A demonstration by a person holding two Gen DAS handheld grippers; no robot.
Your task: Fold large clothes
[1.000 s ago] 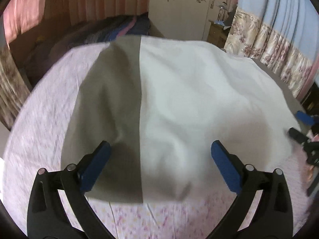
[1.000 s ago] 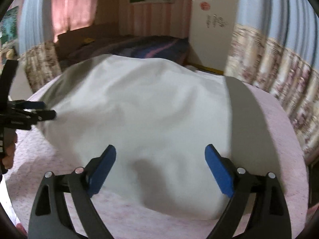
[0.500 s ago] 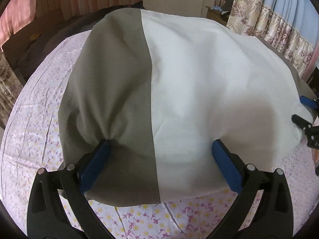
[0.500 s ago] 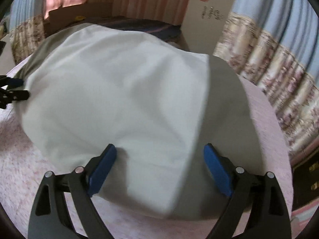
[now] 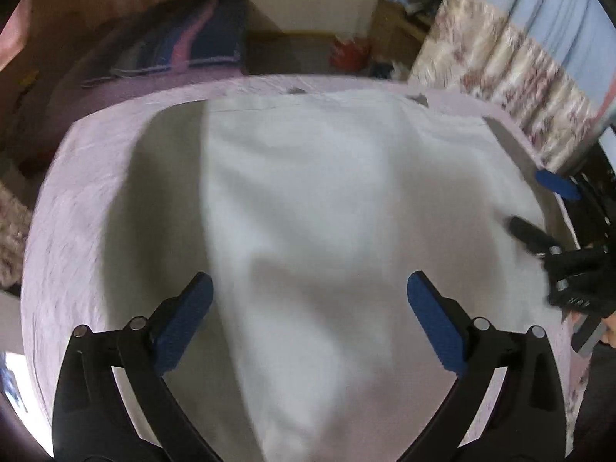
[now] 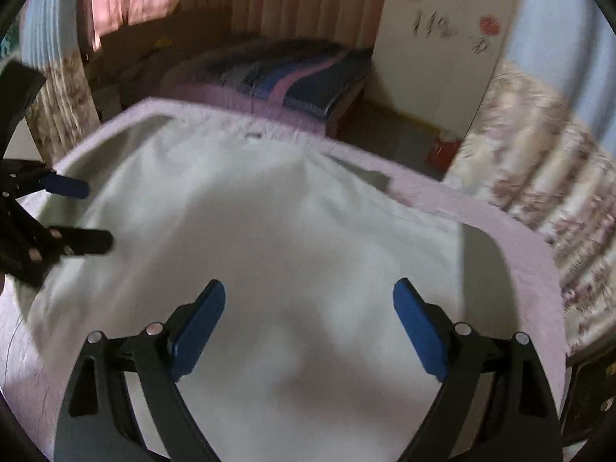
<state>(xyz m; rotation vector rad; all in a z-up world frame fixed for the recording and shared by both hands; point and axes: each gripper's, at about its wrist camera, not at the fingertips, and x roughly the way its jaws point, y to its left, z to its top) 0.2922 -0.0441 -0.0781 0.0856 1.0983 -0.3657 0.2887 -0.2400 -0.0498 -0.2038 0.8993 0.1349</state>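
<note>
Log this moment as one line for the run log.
task: fold large clothes | left tongs: open | right tongs: open | white-and-grey cloth: spread on pink bedsheet, not gripped

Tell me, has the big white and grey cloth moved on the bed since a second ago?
Yes. The cloth then hid the bed's far end; now its far edge lies short of the pink sheet's far edge, so it has come toward the camera.
</note>
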